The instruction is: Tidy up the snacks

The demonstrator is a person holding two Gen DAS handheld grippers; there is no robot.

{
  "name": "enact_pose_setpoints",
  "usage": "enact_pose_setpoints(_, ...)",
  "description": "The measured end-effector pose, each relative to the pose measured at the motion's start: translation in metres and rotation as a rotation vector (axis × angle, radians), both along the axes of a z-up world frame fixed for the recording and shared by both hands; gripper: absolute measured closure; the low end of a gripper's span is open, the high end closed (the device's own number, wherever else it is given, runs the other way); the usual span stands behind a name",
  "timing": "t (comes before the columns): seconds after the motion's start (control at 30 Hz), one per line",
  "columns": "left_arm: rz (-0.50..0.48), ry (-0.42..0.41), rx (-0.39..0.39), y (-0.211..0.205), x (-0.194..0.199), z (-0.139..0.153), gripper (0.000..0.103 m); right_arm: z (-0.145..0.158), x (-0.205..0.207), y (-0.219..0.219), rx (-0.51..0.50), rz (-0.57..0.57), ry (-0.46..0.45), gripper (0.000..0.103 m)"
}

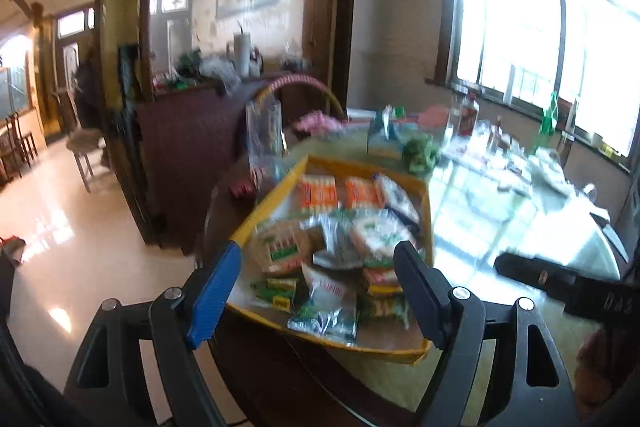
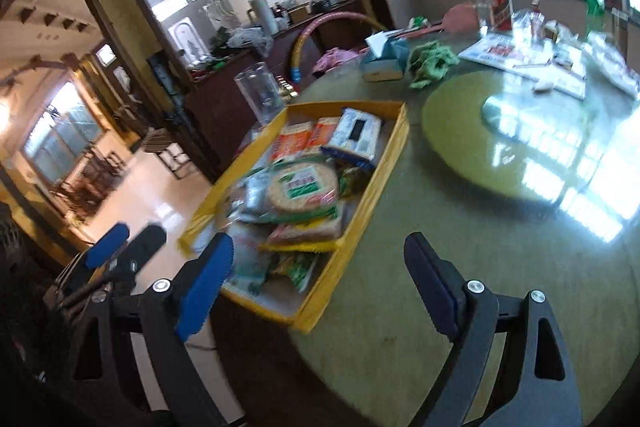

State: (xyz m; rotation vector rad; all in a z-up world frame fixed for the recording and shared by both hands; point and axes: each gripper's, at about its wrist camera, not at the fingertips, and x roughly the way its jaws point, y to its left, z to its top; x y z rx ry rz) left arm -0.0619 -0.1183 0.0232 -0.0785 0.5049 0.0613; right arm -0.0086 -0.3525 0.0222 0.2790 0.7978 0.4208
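Note:
A yellow tray (image 2: 372,195) stands at the near left edge of the round table, heaped with snack packets. Among them are a round cracker pack (image 2: 302,187), orange packs (image 2: 296,141) and a white-and-blue pack (image 2: 354,135). My right gripper (image 2: 320,247) hovers open over the tray's near right corner with nothing between its fingers. My left gripper (image 1: 318,267) is open and empty too, held above the tray's (image 1: 276,195) near end, over the cracker pack (image 1: 280,247) and orange packs (image 1: 318,191). The left gripper (image 2: 138,233) also shows at the left of the right wrist view.
A clear glass cup (image 2: 260,95) stands behind the tray. Further back are a tissue box (image 2: 384,63), a green cloth (image 2: 432,61), a glass turntable (image 2: 460,131), papers (image 2: 504,55) and bottles (image 2: 500,7). The table edge drops to a shiny floor (image 1: 80,227) on the left.

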Motion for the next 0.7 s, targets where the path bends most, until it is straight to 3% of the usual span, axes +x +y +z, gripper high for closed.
enact_pose_setpoints(0.17,-0.014,0.021,0.021,-0.009,-0.01,0.021,0.023,0.008,-0.019,-0.008,0.04,-0.014,-0.009,0.016)
enact_pose_setpoints(0.3,0.02,0.013,0.177,-0.026,-0.021,0.028,0.022,0.009,-0.031,-0.011,0.015,-0.037,-0.024,0.016)
enact_pose_setpoints(0.7,0.02,0.099,0.186,-0.031,-0.035,0.017,0.021,0.001,-0.04,-0.012,0.0,-0.058,0.029,0.016)
